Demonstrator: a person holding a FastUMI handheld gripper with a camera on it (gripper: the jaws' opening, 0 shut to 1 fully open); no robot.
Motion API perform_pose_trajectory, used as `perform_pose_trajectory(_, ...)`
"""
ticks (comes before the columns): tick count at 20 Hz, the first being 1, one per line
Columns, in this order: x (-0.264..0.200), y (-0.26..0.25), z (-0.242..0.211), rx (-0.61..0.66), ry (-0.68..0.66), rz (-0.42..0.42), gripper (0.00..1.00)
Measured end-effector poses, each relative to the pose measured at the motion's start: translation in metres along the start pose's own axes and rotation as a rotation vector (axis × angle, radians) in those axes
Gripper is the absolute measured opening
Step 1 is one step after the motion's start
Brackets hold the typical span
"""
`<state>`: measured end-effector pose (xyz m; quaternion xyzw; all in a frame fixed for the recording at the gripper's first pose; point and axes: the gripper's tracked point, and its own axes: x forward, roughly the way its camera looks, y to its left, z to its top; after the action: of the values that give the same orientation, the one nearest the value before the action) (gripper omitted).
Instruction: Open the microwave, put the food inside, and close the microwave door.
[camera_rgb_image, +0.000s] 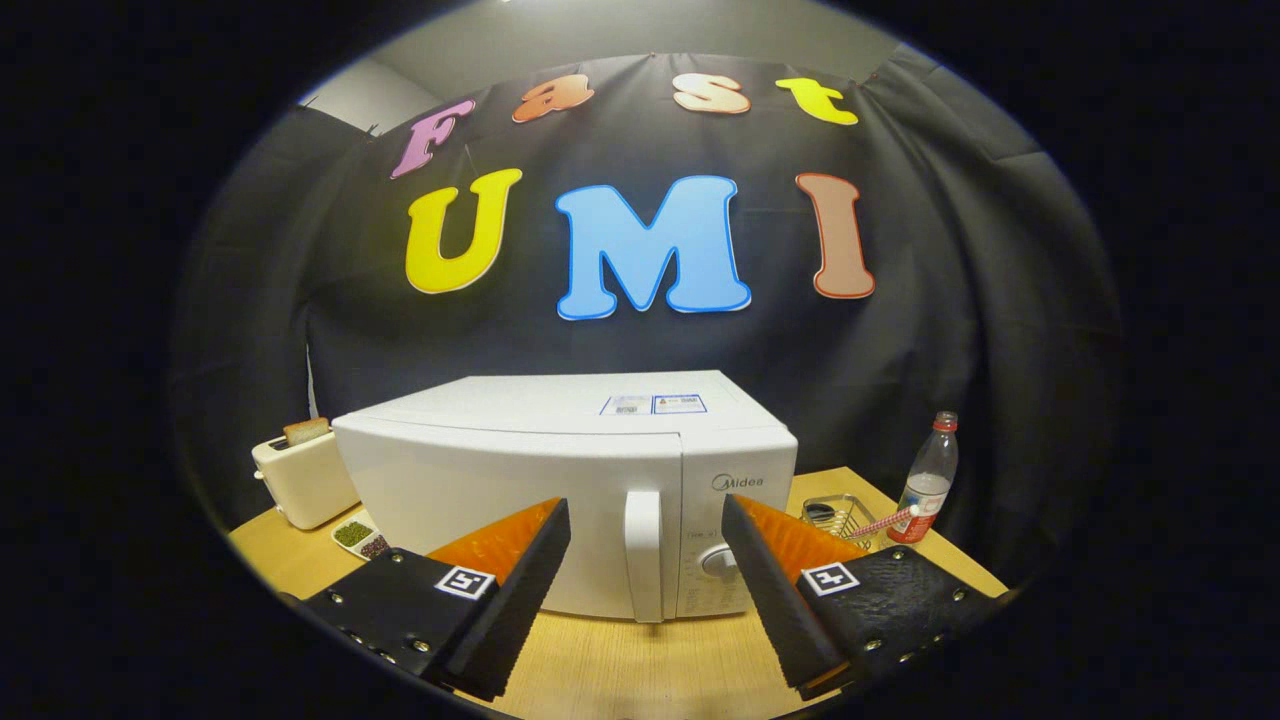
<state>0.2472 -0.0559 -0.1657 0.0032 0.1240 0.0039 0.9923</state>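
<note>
Claw: spread wide, grasping nothing; its two fingers point straight at the microwave front, one to each side of the door handle.
Counter: pale wood, bare strip between the fingers and the appliance.
Door handle: upright white bar at the door's right edge, framed in the gap between the fingertips and a little beyond them; no contact yet.
Microwave: white, door shut, standing square on the counter; control panel with a round knob just right of the handle, partly behind the right finger.
Food: small dish with dark and green contents on the counter by the microwave's left front corner, beyond the left finger; I take this as the item to go inside, though it is small and hard to read.
Toaster: cream, left of the microwave, a slice standing in the slot.
Wire basket: right of the microwave, with a plastic bottle just beyond it.
Step in hand: opening, not yet begun; door closed, food outside.
Next move, as judged: advance until the handle sits between the fingers, clench on it, then pull along the door's arc, hinge likely on the left.
</note>
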Motion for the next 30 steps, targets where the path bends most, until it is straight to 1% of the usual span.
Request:
perform_pose_trajectory(5,0.025,-0.001,-0.026,-0.002,0.059,0.009,0.96)
perform_pose_trajectory(6,0.028,0.000,-0.032,-0.003,0.070,0.010,0.85)
perform_pose_trajectory(7,0.031,0.001,-0.037,-0.003,0.084,0.011,0.80)
perform_pose_trajectory(9,0.035,0.002,-0.045,-0.008,0.106,0.009,0.73)
perform_pose_trajectory(10,0.038,0.002,-0.048,-0.009,0.115,0.010,0.46)
perform_pose_trajectory(11,0.039,0.003,-0.048,-0.005,0.121,0.013,0.42)
perform_pose_trajectory(13,0.042,0.007,-0.049,0.000,0.128,0.026,0.42)
perform_pose_trajectory(14,0.049,0.001,-0.050,-0.005,0.122,0.004,0.42)
perform_pose_trajectory(15,0.047,-0.001,-0.049,-0.014,0.127,-0.002,0.29)
perform_pose_trajectory(17,0.045,0.002,-0.049,-0.013,0.129,-0.011,0.29)
perform_pose_trajectory(18,0.045,0.002,-0.050,-0.008,0.131,-0.012,0.27)
perform_pose_trajectory(19,0.045,0.001,-0.050,-0.008,0.137,-0.008,0.23)
perform_pose_trajectory(20,0.042,0.002,-0.050,-0.004,0.145,-0.012,0.23)
perform_pose_trajectory(21,0.045,0.001,-0.050,-0.005,0.145,-0.011,0.14)
perform_pose_trajectory(24,0.042,0.002,-0.050,0.006,0.158,-0.006,0.14)
perform_pose_trajectory(26,0.039,0.002,-0.050,-0.002,0.163,-0.017,0.14)
perform_pose_trajectory(30,0.035,0.002,-0.050,0.024,0.175,-0.047,0.14)
